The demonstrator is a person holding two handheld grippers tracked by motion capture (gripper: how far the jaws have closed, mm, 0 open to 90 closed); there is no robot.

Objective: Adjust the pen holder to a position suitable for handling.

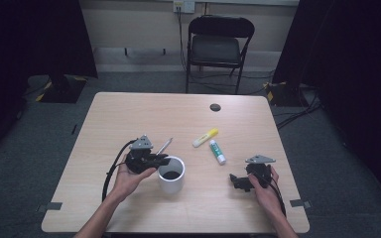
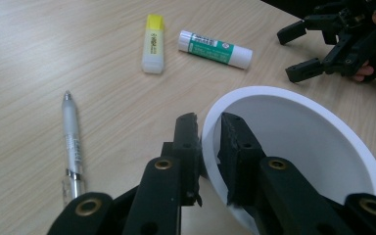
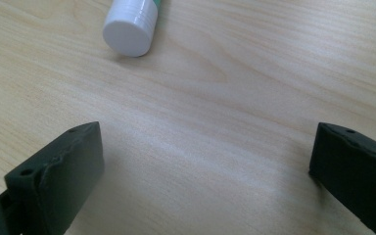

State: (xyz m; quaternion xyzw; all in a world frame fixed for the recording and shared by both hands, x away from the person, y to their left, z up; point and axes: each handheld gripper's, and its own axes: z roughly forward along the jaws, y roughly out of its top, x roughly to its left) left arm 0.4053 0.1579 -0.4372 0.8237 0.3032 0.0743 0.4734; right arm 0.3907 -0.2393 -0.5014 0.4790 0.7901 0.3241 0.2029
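**A:** What did we have on the desk [image 1: 129, 114] at that moment?

**B:** A white cup [image 1: 171, 174] stood upright near the front edge, a little left of the middle. Our left gripper [image 2: 208, 128] was clamped on its rim, one jaw outside the wall and one inside, as its own view showed. We judged that pinching the thin wall was the surest hold on something too wide to span.

**A:** And the other hand?

**B:** Our right gripper [image 1: 239, 182] rested low by the front right corner, its jaws spread wide with bare wood between them. It held nothing. We took it to be waiting out of the way.

**A:** What else lay about?

**B:** A silver pen [image 2: 72, 144] lay just left of the cup, on the far side of the left hand. Beyond the cup, toward the middle of the desk, lay a yellow-capped highlighter [image 1: 205, 137] and a green-and-white glue stick [image 1: 217, 151], close together but not touching. The glue stick's white end also showed in the right gripper view [image 3: 131, 27], just ahead of the open jaws.

**A:** Why the cup first?

**B:** We supposed the loose items were meant to go into it, so bringing it nearer made sense.
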